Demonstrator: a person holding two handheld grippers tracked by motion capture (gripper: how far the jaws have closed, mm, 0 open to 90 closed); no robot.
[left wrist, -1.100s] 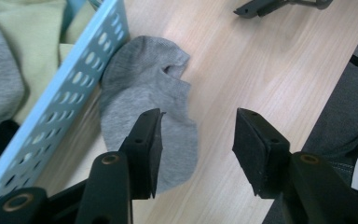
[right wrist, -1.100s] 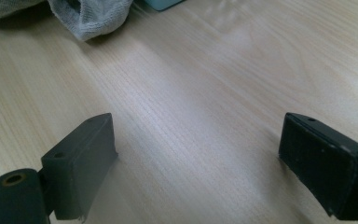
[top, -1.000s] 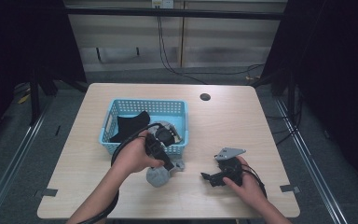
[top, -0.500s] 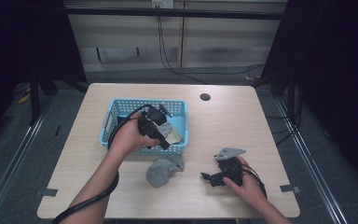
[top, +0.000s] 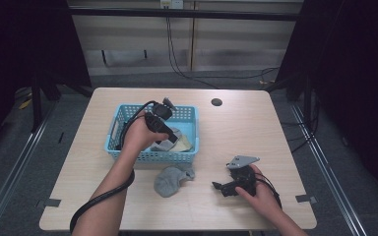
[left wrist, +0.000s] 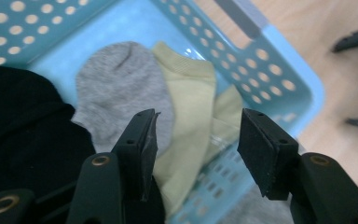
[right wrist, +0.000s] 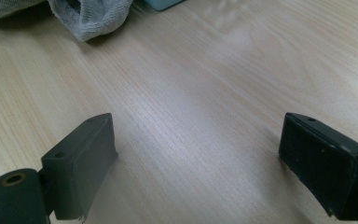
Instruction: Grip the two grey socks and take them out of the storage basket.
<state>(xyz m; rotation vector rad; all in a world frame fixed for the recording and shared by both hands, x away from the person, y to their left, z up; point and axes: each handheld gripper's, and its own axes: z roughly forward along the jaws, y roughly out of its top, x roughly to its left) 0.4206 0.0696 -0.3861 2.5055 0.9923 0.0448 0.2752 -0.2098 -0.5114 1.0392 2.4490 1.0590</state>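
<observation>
Your left gripper (left wrist: 196,140) hangs over the blue basket (top: 187,118) at the centre left of the high view, its jaws apart and holding nothing. Between and just beyond them in the left gripper view lies a pale yellow sock (left wrist: 191,107), its long axis running from the upper middle of the frame down toward the jaws. A grey sock (left wrist: 121,88) lies beside it at the left, and a black sock (left wrist: 23,121) further left. Your right gripper (right wrist: 198,154) rests low at the lower right of the table (top: 236,128), jaws wide apart over bare wood. Another grey sock (top: 172,179) lies crumpled on the table just below the basket.
</observation>
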